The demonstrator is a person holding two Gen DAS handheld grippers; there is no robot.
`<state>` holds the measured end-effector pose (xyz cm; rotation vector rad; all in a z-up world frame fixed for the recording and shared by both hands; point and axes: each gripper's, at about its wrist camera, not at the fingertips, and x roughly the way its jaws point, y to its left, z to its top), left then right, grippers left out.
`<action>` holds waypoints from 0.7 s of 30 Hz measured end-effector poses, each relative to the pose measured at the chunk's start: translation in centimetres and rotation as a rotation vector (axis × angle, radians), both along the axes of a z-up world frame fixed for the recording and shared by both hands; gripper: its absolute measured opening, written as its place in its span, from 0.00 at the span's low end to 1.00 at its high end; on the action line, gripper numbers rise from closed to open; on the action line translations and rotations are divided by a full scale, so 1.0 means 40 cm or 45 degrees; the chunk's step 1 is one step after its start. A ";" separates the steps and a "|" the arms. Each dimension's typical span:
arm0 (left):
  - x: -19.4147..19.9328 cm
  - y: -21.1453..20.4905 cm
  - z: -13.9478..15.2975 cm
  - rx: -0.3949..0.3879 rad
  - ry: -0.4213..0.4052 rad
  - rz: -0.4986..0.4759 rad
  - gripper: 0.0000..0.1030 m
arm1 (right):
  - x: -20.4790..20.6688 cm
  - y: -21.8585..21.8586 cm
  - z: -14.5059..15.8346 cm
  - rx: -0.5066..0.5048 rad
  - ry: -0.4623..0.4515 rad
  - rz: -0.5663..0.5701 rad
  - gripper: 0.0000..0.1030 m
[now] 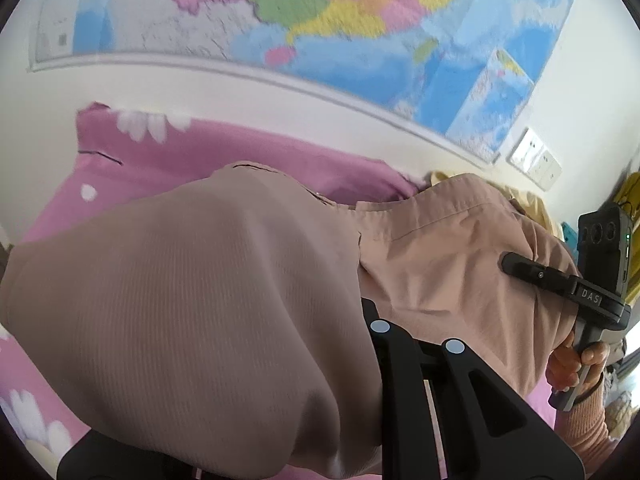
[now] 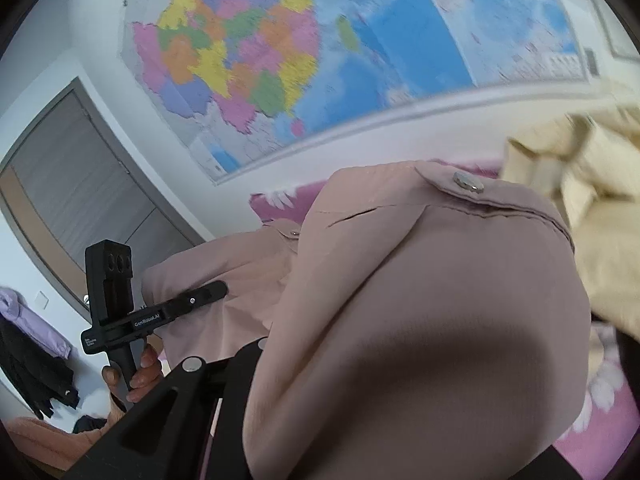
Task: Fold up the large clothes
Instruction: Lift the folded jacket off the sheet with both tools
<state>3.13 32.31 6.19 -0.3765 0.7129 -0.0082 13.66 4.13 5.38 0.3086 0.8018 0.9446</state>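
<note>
Both black two-finger grippers are clenched on the dusty-pink woven garment point(image 1: 240, 280), which hangs lifted above the pink flower-print bedsheet point(image 1: 200, 152). The left gripper point(image 2: 216, 290) grasps the fabric at 9 o'clock in the right wrist view. The right gripper point(image 1: 510, 262) grasps it at 3 o'clock in the left wrist view. A cream-yellow garment point(image 2: 592, 216) lies at 2 o'clock.

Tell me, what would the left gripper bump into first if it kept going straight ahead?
Probably the pink garment it is already pinching, which is draped right before the left gripper. Past it lies the pink flowered sheet, though depth is unclear.
</note>
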 end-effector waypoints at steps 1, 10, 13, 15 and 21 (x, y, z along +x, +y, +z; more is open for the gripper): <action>-0.004 0.013 0.013 0.011 -0.011 0.014 0.14 | 0.003 0.009 0.008 0.006 -0.003 0.000 0.13; -0.020 0.146 0.095 0.088 -0.053 0.152 0.14 | 0.040 0.156 0.079 0.037 -0.060 0.104 0.13; -0.024 0.194 0.116 0.113 -0.061 0.200 0.14 | 0.055 0.217 0.099 0.049 -0.071 0.143 0.12; -0.026 0.218 0.124 0.098 -0.080 0.233 0.14 | 0.066 0.260 0.108 0.051 -0.073 0.168 0.12; -0.017 0.312 0.152 0.163 -0.085 0.312 0.14 | 0.099 0.376 0.126 0.050 -0.078 0.222 0.12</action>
